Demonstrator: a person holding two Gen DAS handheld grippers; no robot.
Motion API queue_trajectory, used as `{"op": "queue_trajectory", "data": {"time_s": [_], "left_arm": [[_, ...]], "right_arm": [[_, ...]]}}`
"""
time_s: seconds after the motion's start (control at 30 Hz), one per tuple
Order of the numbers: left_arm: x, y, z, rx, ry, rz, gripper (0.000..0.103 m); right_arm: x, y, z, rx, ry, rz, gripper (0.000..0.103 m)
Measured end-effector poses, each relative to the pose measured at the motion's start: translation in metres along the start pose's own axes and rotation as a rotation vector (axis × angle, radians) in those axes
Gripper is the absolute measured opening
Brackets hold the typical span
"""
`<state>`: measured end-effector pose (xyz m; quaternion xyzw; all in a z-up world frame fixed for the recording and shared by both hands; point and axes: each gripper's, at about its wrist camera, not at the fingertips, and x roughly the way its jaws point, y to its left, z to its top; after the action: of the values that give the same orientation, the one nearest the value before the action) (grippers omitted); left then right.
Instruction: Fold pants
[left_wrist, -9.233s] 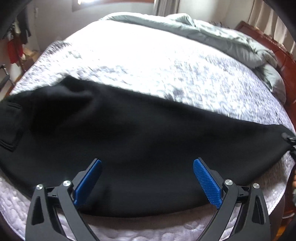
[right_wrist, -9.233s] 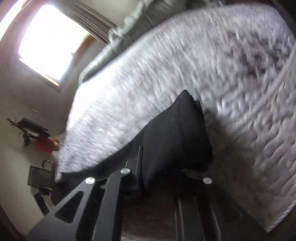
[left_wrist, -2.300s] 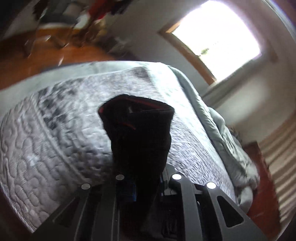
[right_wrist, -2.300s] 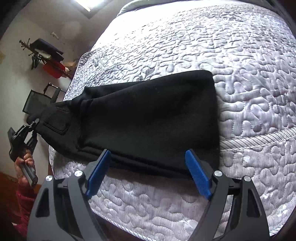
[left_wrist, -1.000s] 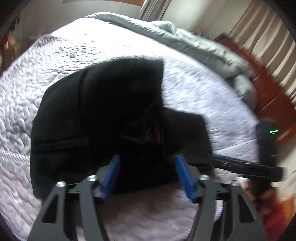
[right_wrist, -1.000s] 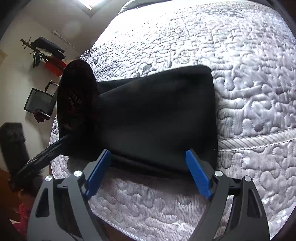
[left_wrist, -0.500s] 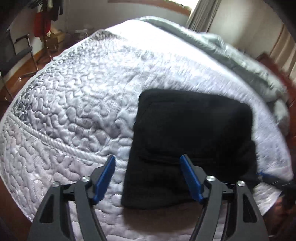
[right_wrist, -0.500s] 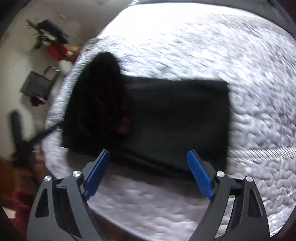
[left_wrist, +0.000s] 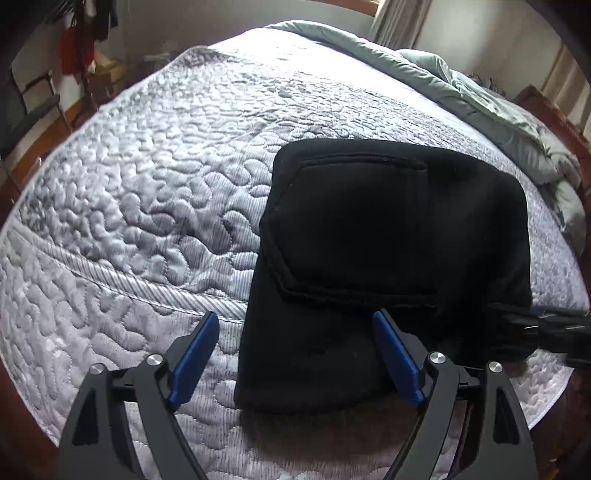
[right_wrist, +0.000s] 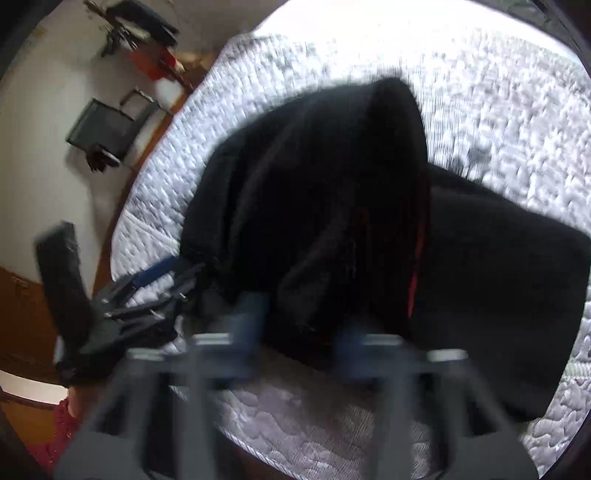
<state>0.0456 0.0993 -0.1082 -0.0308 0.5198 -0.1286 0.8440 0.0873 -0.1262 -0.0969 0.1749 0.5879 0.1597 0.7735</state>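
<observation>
Left wrist view: your left gripper (left_wrist: 293, 352) hangs over the near edge of the quilted bedspread (left_wrist: 147, 192), its jaws wide and opening, the blue pads (left_wrist: 194, 349) clear of the cloth. The black pants (left_wrist: 388, 236) lie folded into a thick, roughly square bundle on the bed, a patch pocket (left_wrist: 354, 225) facing up, the near edge of the bundle between your open fingers but not pinched. A grey duvet (left_wrist: 480, 103) is heaped along the far side of the mattress, and a dark chair (left_wrist: 29, 107) stands on the wooden floor at left.

Right wrist view: the picture is smeared by motion. Your right gripper (right_wrist: 299, 325) sits at the front edge of the pants (right_wrist: 369, 221), where a raised fold of black cloth rises between the blurred jaws; they read as closed on that fold. The left gripper (right_wrist: 155, 284) shows at lower left beside the bundle, a red sleeve (right_wrist: 62, 428) below it.
</observation>
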Motion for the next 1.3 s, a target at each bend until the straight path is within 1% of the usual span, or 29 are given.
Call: {"op": "queue_trajectory", "data": {"time_s": [0.03, 0.1, 0.17, 0.27, 0.33, 0.4, 0.47, 0.57, 0.63, 0.67, 0.7, 0.73, 0.8, 0.9, 0.97, 1.0, 1.1, 1.17, 1.23, 1.27, 1.3], "left_arm": [[0.000, 0.002, 0.000, -0.012, 0.007, -0.014, 0.085], [-0.002, 0.003, 0.000, -0.010, -0.002, -0.028, 0.087], [-0.004, 0.003, 0.000, 0.002, -0.014, -0.021, 0.089], [-0.004, 0.000, 0.000, 0.022, -0.025, -0.035, 0.092], [0.001, -0.004, -0.001, 0.033, -0.017, -0.039, 0.093], [0.008, -0.007, -0.003, 0.043, -0.005, -0.029, 0.094], [0.015, -0.008, -0.006, 0.046, -0.001, -0.027, 0.098], [0.020, -0.004, -0.007, 0.018, 0.013, -0.043, 0.100], [0.016, -0.002, -0.006, 0.006, 0.020, -0.057, 0.099], [0.013, -0.001, -0.005, 0.005, 0.021, -0.059, 0.099], [0.008, 0.000, -0.003, -0.002, 0.017, -0.061, 0.097], [0.003, 0.002, -0.001, -0.010, 0.008, -0.059, 0.097], [-0.009, 0.006, 0.003, -0.026, -0.023, -0.062, 0.098], [-0.013, 0.009, 0.011, -0.035, -0.021, -0.048, 0.098], [-0.012, 0.010, 0.012, -0.040, -0.015, -0.050, 0.099], [-0.011, 0.013, 0.012, -0.046, -0.005, -0.051, 0.099], [-0.009, 0.020, 0.009, -0.077, 0.021, -0.067, 0.099], [-0.009, 0.023, 0.005, -0.099, 0.028, -0.078, 0.099], [-0.008, 0.026, 0.004, -0.110, 0.032, -0.079, 0.099], [-0.008, 0.027, 0.001, -0.112, 0.035, -0.079, 0.099], [-0.008, 0.026, -0.002, -0.112, 0.042, -0.081, 0.099]], "right_arm": [[-0.002, -0.002, -0.002, 0.005, -0.002, 0.013, 0.006], [-0.020, -0.001, -0.006, -0.028, -0.054, 0.017, 0.004], [-0.037, -0.003, -0.009, -0.048, -0.098, 0.024, 0.004], [-0.053, -0.016, -0.014, -0.014, -0.126, 0.028, 0.004], [-0.049, -0.026, -0.015, 0.006, -0.112, 0.015, 0.004], [-0.036, -0.037, -0.018, 0.047, -0.079, 0.002, 0.004], [-0.017, -0.047, -0.022, 0.054, -0.050, -0.037, 0.004], [-0.006, -0.053, -0.026, 0.071, -0.043, -0.029, 0.004], [-0.014, -0.049, -0.024, 0.044, -0.044, -0.023, 0.011], [-0.021, -0.047, -0.024, 0.043, -0.051, -0.031, 0.032], [-0.032, -0.044, -0.024, 0.041, -0.067, -0.057, 0.059], [-0.041, -0.044, -0.026, 0.032, -0.091, -0.065, 0.067], [-0.057, -0.042, -0.025, 0.021, -0.131, -0.074, 0.071], [-0.066, -0.049, -0.018, 0.058, -0.143, -0.082, 0.080], [-0.059, -0.056, -0.012, 0.081, -0.118, -0.087, 0.081], [-0.051, -0.058, -0.009, 0.096, -0.101, -0.076, 0.081], [-0.022, -0.072, 0.000, 0.169, -0.039, 0.023, 0.081], [-0.009, -0.081, 0.000, 0.204, -0.012, 0.062, 0.083], [0.000, -0.083, 0.001, 0.214, -0.022, 0.089, 0.083], [0.001, -0.080, 0.003, 0.199, -0.031, 0.103, 0.077], [0.002, -0.076, 0.004, 0.186, -0.032, 0.107, 0.065]]}}
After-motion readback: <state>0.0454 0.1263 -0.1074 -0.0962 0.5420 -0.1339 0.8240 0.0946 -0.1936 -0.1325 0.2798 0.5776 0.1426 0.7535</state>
